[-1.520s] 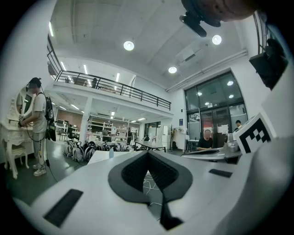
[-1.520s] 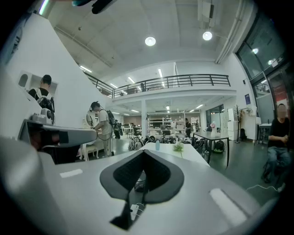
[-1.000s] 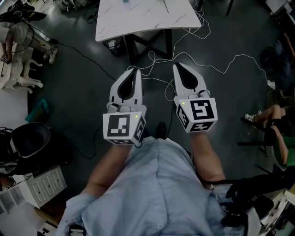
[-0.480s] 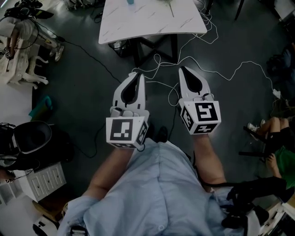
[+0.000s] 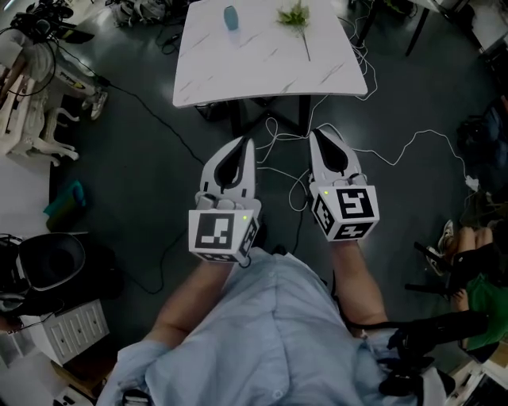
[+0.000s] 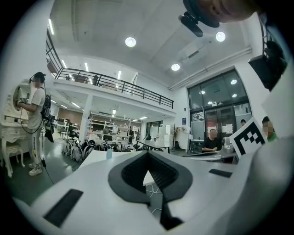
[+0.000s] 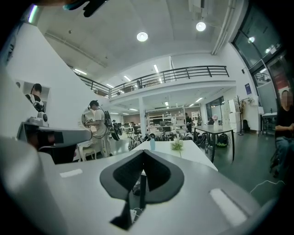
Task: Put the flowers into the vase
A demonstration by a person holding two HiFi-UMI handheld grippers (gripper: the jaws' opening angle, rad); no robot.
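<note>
A small blue vase (image 5: 230, 17) stands on the far part of a white marble table (image 5: 238, 71). A green flower (image 5: 296, 16) with a long stem lies on the table to the vase's right. Both grippers are held side by side over the dark floor, short of the table's near edge. My left gripper (image 5: 248, 143) is shut and empty, and so is my right gripper (image 5: 319, 132). In the right gripper view the vase (image 7: 152, 145) and flower (image 7: 177, 145) show beyond the jaw tips (image 7: 143, 153). The left gripper view shows the vase (image 6: 109, 153) past its closed tips (image 6: 148, 155).
White cables (image 5: 373, 151) snake over the floor between me and the table. A black chair (image 5: 48, 254) and white drawers (image 5: 75, 325) stand at the left. A person (image 6: 36, 114) stands by a white dresser at the left; others sit at the right (image 5: 476, 262).
The table has slid further into the head view, bringing the vase and flower into sight. Both grippers have come closer to the table, jaws unchanged.
</note>
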